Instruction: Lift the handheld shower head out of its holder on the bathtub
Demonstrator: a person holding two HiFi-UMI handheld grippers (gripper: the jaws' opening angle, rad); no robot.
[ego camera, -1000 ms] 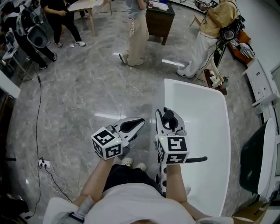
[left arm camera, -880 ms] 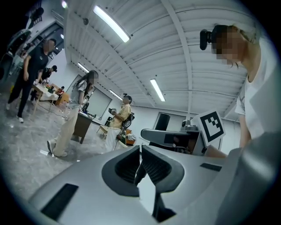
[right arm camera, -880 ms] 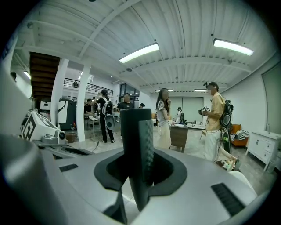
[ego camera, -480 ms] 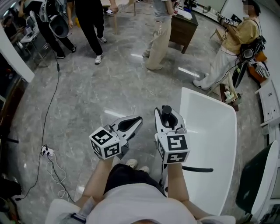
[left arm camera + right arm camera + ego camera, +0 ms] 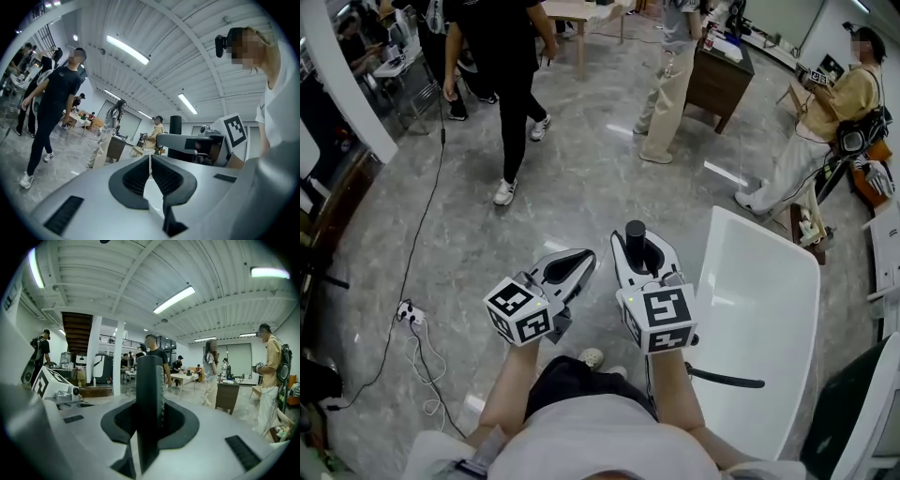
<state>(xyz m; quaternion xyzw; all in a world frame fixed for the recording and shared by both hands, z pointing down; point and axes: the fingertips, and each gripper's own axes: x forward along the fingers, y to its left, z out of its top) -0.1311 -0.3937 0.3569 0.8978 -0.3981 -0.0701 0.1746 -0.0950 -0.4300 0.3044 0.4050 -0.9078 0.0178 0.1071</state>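
Marble floor (image 5: 534,216) beside bathtub (image 5: 769,291). Upright shower head (image 5: 636,242) is clamped in right hand-held gripper (image 5: 645,262), jaws closing; left hand-held gripper (image 5: 581,258) pinched together, empty. Slippage is risked if hose (image 5: 727,379) snags.

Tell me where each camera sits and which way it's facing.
Head view: on the person's head, looking steeply down at floor and bathtub; shows both forearms, left tool, right tool.
Left gripper view: on the left tool, looking across the room along shut, empty jaws; the person's shirt shows.
Right gripper view: on the right tool, looking along jaws closing on the shower head.
Shared: all three show the shower head.
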